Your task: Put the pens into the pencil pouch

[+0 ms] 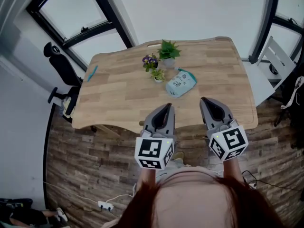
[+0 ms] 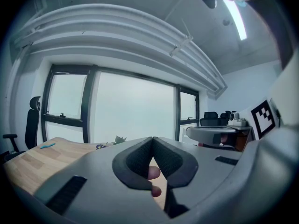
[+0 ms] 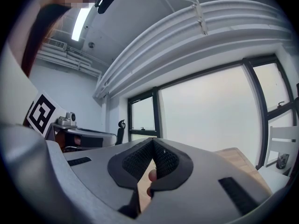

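A light blue pencil pouch (image 1: 180,83) lies on the wooden table (image 1: 118,99), near its middle. One blue pen (image 1: 91,73) lies apart at the table's far left edge; it also shows small in the left gripper view as the pen (image 2: 47,145). Both grippers hover side by side at the table's near edge, short of the pouch. My left gripper (image 1: 168,107) is shut with nothing in it, its pads meeting (image 2: 152,140). My right gripper (image 1: 204,100) is likewise shut and holds nothing (image 3: 153,142).
Three small potted plants (image 1: 161,61) stand just behind the pouch. A black office chair (image 1: 59,65) stands left of the table, a white chair (image 1: 278,56) to its right. A power strip (image 1: 105,205) with a cable lies on the wood floor.
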Demonstrator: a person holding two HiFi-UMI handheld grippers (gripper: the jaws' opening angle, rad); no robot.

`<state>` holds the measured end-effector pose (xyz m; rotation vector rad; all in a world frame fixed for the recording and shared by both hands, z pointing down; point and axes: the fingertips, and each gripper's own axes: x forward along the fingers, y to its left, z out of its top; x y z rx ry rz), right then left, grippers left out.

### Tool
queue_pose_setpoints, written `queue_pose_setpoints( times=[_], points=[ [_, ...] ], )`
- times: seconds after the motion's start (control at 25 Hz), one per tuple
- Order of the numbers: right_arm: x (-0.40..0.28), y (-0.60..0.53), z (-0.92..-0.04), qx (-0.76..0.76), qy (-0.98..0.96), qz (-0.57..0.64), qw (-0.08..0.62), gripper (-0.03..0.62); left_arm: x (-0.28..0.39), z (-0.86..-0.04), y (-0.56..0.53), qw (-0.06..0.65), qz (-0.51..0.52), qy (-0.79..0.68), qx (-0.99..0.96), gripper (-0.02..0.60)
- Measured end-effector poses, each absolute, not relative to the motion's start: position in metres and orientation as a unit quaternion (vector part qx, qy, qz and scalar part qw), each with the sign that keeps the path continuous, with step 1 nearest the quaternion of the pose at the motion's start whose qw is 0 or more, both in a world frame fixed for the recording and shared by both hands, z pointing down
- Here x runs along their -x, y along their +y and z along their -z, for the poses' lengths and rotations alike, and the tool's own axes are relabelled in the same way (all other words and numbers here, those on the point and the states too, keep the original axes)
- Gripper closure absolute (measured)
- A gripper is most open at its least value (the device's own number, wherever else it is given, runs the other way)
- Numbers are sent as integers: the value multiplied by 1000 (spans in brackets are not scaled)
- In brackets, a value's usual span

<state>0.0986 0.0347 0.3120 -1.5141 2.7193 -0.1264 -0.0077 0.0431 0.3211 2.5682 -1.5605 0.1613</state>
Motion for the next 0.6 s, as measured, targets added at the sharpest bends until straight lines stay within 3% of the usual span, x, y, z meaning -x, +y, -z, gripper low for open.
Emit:
queue_pose_setpoints(
  times=[0.6],
  points=[
    [-72,1,-319,478,877,52,2,594,36,-333,20,84,-65,-520,-848,579]
  ],
)
